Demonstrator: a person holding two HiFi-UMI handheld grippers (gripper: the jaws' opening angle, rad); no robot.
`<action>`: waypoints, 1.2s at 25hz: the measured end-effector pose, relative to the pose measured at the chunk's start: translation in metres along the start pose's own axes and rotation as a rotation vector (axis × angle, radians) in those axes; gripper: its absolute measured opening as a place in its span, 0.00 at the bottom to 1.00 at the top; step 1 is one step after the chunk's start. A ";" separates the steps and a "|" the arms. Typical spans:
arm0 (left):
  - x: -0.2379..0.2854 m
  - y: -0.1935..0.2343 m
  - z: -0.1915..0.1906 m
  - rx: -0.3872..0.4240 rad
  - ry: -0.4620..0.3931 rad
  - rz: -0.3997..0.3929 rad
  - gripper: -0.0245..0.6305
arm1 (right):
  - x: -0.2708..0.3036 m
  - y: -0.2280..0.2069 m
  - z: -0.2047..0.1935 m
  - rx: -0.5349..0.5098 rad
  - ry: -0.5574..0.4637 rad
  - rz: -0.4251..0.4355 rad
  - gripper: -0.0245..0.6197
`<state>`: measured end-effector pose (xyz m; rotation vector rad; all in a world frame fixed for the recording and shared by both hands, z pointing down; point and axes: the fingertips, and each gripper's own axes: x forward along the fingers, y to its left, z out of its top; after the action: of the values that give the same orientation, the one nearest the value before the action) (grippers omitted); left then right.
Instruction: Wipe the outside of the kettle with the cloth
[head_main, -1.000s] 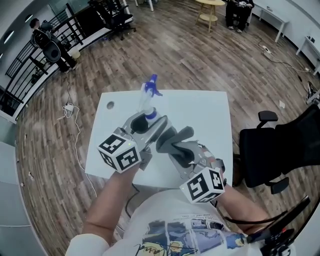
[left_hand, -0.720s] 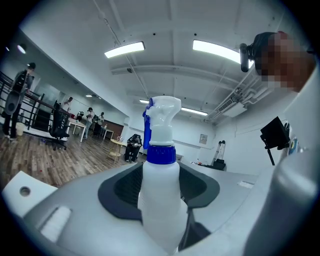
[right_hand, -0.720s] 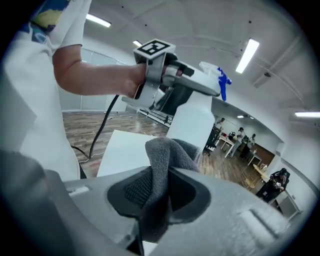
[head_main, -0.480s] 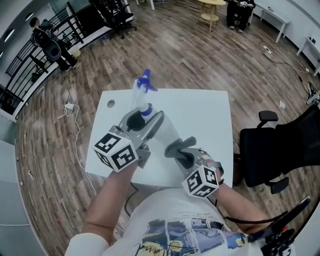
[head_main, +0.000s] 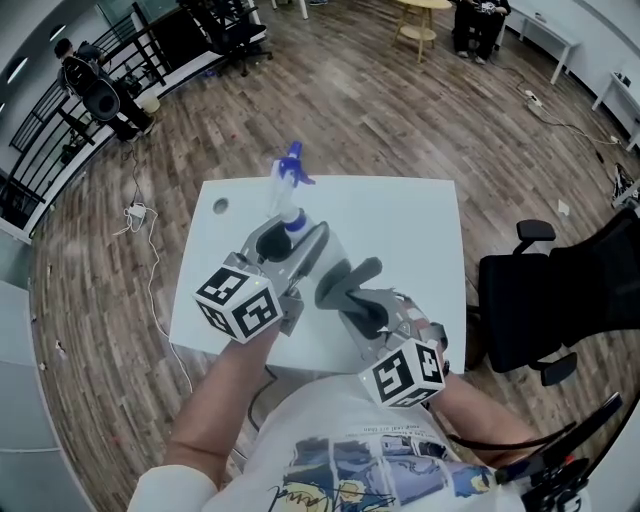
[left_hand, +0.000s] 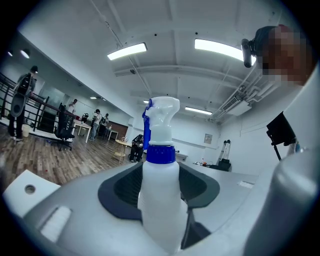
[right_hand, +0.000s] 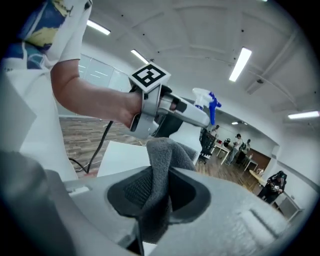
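Cloth, grey, one: half a second back it sat lower and further right over the table; it now stands up close beside the left gripper, much where it was a second ago. You hold it in your right gripper, whose jaws are nearly together and pinch a folded bunch of it, the loose end rising past the tips and curling toward your left. Kettle: none in any view, so nothing shows where the wiping would happen. Spray bottle, white with a blue collar and trigger, one: it has barely shifted. Your left gripper's jaws stand fairly wide and press on its body from both sides, and it stands upright between them, head topmost. Deciding relation: the cloth lies just right of the bottle and lower than its head, near but apart, with the left gripper's body between them. The bottle's long axis runs up and down, while the cloth's fold leans toward it. Wetting the cloth looks like the likelier step, which would need the nozzle turned toward the fold. Table, white, otherwise bare. Office chair, black, well off to your right.
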<state>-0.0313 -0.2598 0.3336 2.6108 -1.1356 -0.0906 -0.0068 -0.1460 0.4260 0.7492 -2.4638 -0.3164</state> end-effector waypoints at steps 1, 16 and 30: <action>0.001 -0.001 -0.002 0.000 0.002 0.001 0.36 | 0.000 -0.002 0.009 -0.014 -0.007 -0.010 0.16; -0.011 -0.009 0.019 -0.004 -0.058 -0.015 0.36 | 0.029 0.024 -0.060 0.000 0.146 0.053 0.16; -0.023 -0.011 0.028 0.022 -0.019 -0.067 0.36 | 0.015 -0.024 -0.100 0.234 0.171 0.033 0.16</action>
<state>-0.0447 -0.2427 0.3021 2.6730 -1.0613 -0.1181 0.0494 -0.1813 0.5066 0.7947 -2.3707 0.0485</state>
